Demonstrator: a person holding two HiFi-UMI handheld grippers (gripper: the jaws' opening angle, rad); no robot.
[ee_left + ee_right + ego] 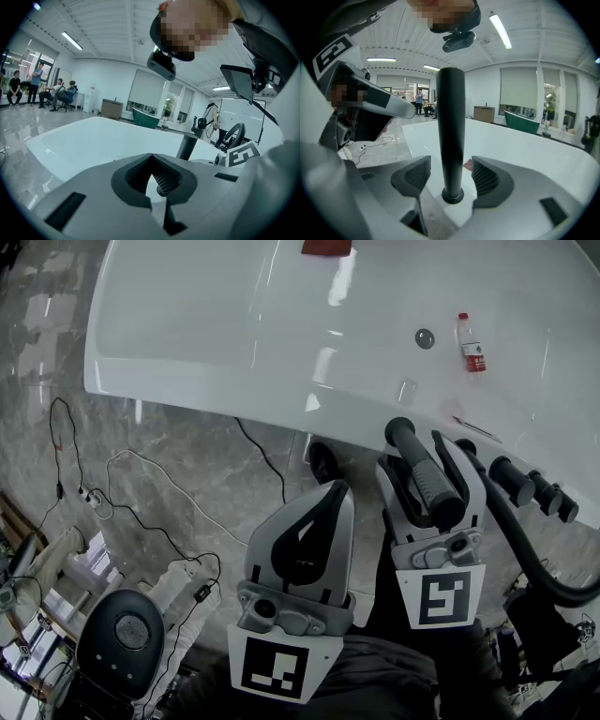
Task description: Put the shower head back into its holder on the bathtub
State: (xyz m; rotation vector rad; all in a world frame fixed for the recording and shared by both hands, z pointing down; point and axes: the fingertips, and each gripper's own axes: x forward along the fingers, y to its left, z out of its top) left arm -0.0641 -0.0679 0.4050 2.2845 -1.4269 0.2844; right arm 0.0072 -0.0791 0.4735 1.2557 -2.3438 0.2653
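Right gripper [452, 174] jaws stand spread, pads clear of the black shower head [451, 131] upright between them, its foot seemingly seated in the holder [452, 196] on the white bathtub [234, 381] rim. Its handle looks rigid, smooth and probably slippery, so mid-shaft suits gripping. Left gripper [152, 176] is pressed together and empty.

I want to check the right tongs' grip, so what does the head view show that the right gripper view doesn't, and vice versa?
Only the head view: a bottle and the drain inside the bathtub, plus black tap knobs. Only the right gripper view: clear gaps between both pads and the shower head handle, whose foot sits in a round holder. Both: the bathtub and the handle between the open right tongs.
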